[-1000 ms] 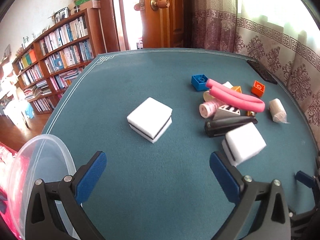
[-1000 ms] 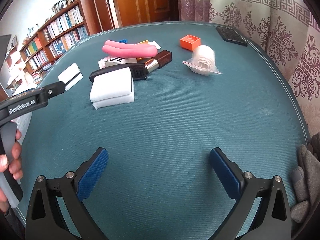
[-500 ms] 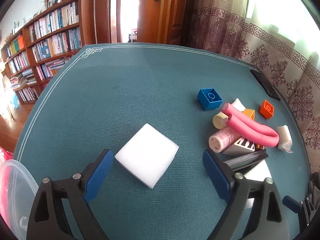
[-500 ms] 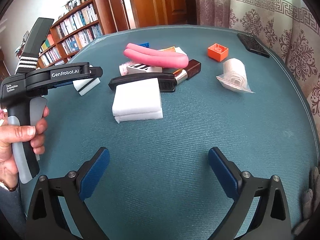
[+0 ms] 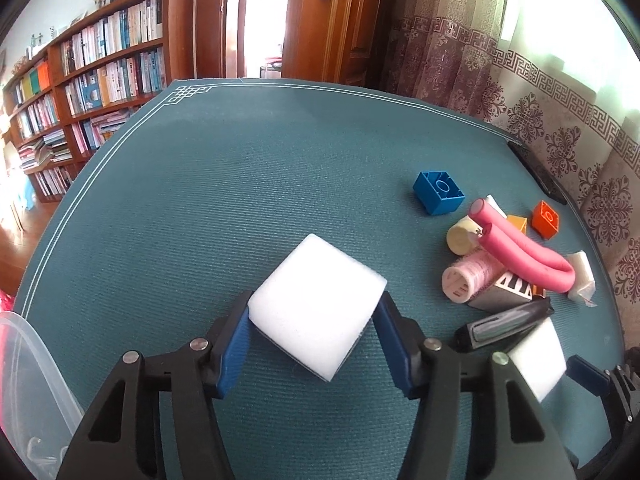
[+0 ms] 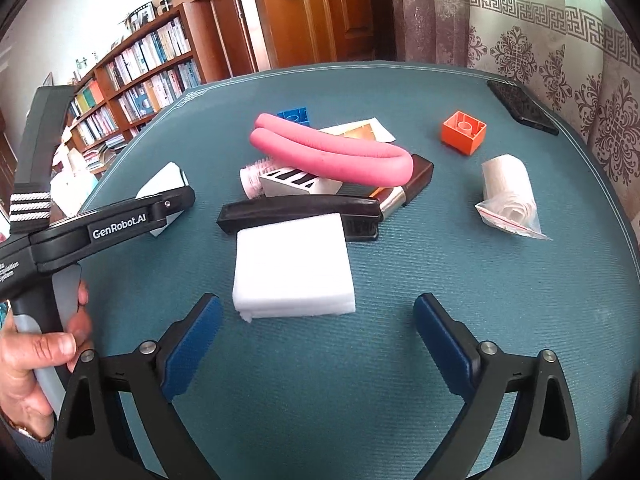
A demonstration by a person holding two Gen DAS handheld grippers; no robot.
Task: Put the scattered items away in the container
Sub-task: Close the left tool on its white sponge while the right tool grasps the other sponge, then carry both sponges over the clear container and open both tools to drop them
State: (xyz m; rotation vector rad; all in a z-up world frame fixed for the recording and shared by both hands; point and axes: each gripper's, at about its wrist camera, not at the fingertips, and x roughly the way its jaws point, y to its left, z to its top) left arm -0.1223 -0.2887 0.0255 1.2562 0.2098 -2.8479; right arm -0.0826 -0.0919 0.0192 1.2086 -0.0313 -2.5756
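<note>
I'm closing the left gripper [image 5: 314, 336] on the white square foam sponge with a dark middle layer [image 5: 316, 304]; both blue pads [image 5: 236, 344] are touching its sides, so I'm reading it as grasped. Whether it is lifting off the teal ribbed table mat [image 5: 248, 184] or sitting on it, I cannot tell. The step in hand, I judge, is picking this first sponge.

The right gripper [image 6: 316, 344] is hanging released, jaws wide apart, just short of the second white foam sponge [image 6: 292, 264], touching nothing.

The clear plastic container [image 5: 28, 380] is showing only as a rim to the left of the grasped sponge, near the mat's edge.

To the right of that sponge the clutter is waiting: pink foam tube bent double [image 5: 520, 248], blue plastic block [image 5: 438, 192], orange plastic block [image 5: 546, 218], black stapler [image 6: 300, 210] touching the second sponge's far edge, bagged white roll [image 6: 508, 196].

Next move, as I'm judging it: raising the sponge clear, swinging left over the container rim, then letting go. The foam is soft, so squeezing lightly matters. Nothing looks to be inside the container from here, though most of it is out of frame.
</note>
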